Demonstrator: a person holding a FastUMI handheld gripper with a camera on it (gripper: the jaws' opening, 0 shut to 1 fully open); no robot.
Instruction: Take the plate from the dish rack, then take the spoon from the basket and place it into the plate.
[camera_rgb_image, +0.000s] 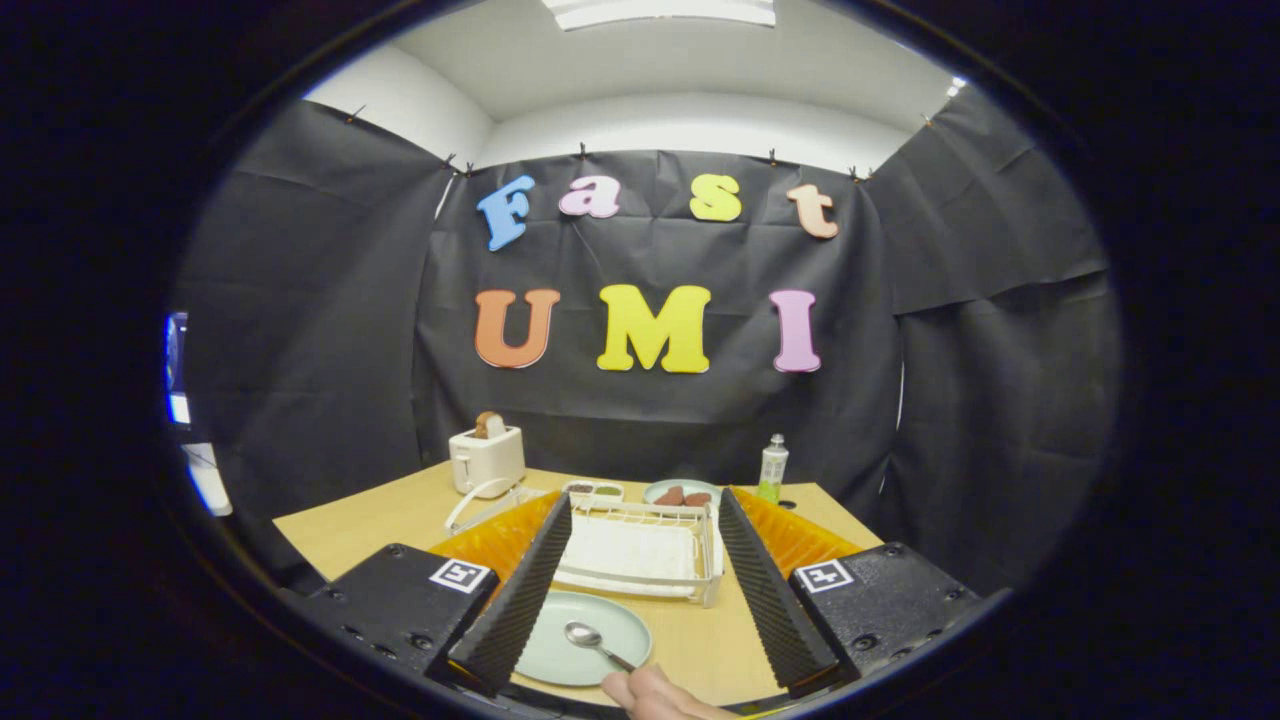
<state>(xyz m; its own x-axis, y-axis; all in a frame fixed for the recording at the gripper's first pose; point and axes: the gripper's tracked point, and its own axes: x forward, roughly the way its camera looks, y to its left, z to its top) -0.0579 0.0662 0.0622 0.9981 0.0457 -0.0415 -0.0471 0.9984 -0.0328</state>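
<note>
Spoon lies in plate between fingers of claw; claw spread wide, gripping nothing; hand touches handle.

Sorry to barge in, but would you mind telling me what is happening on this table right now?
A person is doing a dish-sorting task with a handheld claw. Its fingers are spread open and hold nothing. Between them, on the wooden table, lies a pale green plate with a spoon in it; a bare hand is at the spoon's handle. Just beyond the plate sits a white dish rack. Farther back stand a toaster, a green bottle and another plate with brown food.
</note>
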